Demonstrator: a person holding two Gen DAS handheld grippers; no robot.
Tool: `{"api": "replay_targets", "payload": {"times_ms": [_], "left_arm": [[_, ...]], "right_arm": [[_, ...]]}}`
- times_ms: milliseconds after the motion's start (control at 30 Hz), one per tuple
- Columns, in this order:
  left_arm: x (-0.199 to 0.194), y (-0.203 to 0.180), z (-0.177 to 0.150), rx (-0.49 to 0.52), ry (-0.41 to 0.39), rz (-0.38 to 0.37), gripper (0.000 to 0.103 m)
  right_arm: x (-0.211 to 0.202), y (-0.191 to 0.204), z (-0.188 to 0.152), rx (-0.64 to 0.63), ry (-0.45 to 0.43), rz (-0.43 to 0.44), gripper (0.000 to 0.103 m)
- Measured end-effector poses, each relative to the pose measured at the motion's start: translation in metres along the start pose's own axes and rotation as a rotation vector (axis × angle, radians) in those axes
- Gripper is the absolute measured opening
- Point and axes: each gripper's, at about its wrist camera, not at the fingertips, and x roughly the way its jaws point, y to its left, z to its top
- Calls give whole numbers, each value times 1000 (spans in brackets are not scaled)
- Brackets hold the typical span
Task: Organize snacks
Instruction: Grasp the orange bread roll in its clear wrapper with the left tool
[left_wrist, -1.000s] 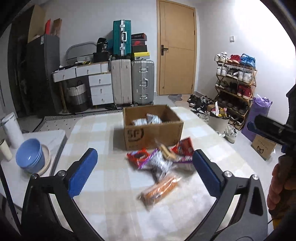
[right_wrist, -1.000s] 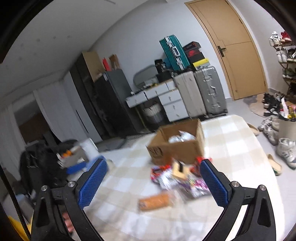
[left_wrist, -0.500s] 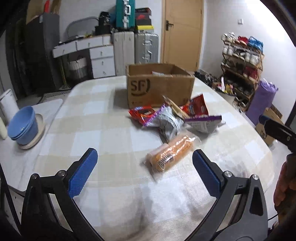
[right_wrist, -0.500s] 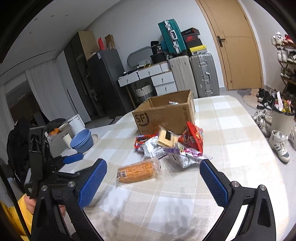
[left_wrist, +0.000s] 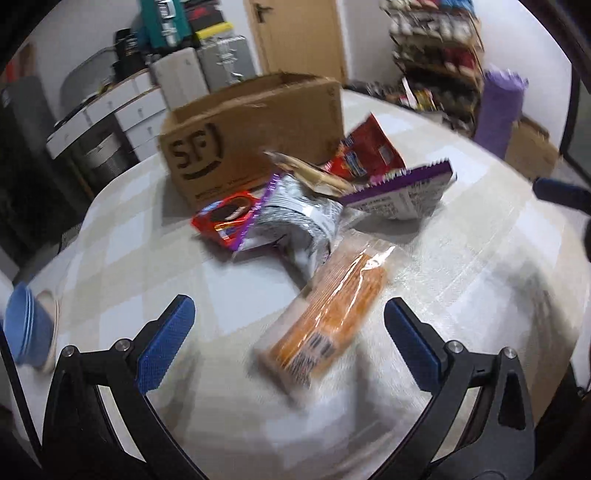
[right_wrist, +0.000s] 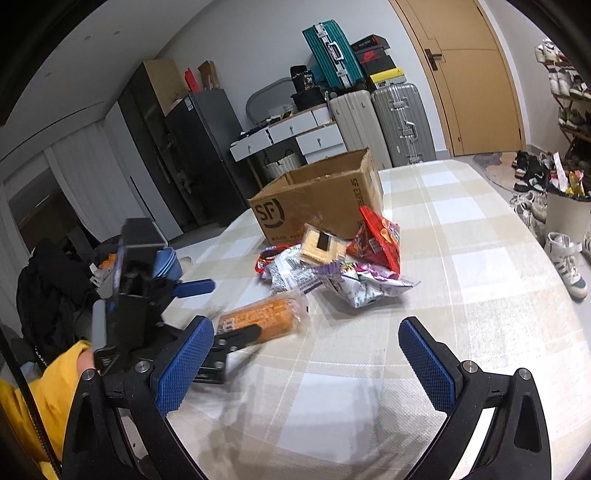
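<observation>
A pile of snack packets lies on the checked tablecloth in front of a brown cardboard box (left_wrist: 255, 129) (right_wrist: 321, 199) marked SF. Nearest me is a long orange packet (left_wrist: 328, 314) (right_wrist: 264, 314). Behind it lie a silver bag (left_wrist: 299, 218), a red cookie packet (left_wrist: 229, 216), a purple-edged bag (left_wrist: 402, 192) (right_wrist: 365, 284) and a red bag (left_wrist: 369, 151) (right_wrist: 380, 236). My left gripper (left_wrist: 288, 336) (right_wrist: 214, 310) is open, its fingers to either side of the orange packet's near end, touching nothing. My right gripper (right_wrist: 306, 365) hangs open over bare tablecloth, to the right of the orange packet.
Blue bowls (left_wrist: 26, 332) (right_wrist: 168, 262) stand on a side table at the left. Suitcases (right_wrist: 399, 122), white drawers and a dark cabinet line the back wall. A shoe rack (left_wrist: 436, 48) and a purple bag (left_wrist: 498, 110) stand on the right. The table edge (right_wrist: 554, 266) curves off on the right.
My left gripper has dropped and moved forward, so the orange packet now lies between its open fingers. The right gripper has come lower and nearer the pile. Both stayed open.
</observation>
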Motion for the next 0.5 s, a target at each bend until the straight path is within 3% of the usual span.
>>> {"api": "replay_targets", "payload": {"times_ms": [133, 233, 367, 400, 500], "left_arm": [[31, -12, 7, 63, 93, -5, 103], [41, -8, 12, 37, 96, -49, 98], [52, 2, 18, -50, 127, -165, 65], [54, 4, 19, -64, 130, -175, 51], [56, 2, 20, -71, 136, -212, 36]], "right_arm": [[0, -10, 0, 25, 0, -4, 102], [2, -16, -1, 43, 7, -4, 102], [8, -21, -3, 66, 27, -2, 102], [9, -22, -3, 68, 31, -3, 102], [14, -24, -6, 71, 46, 1, 102]]}}
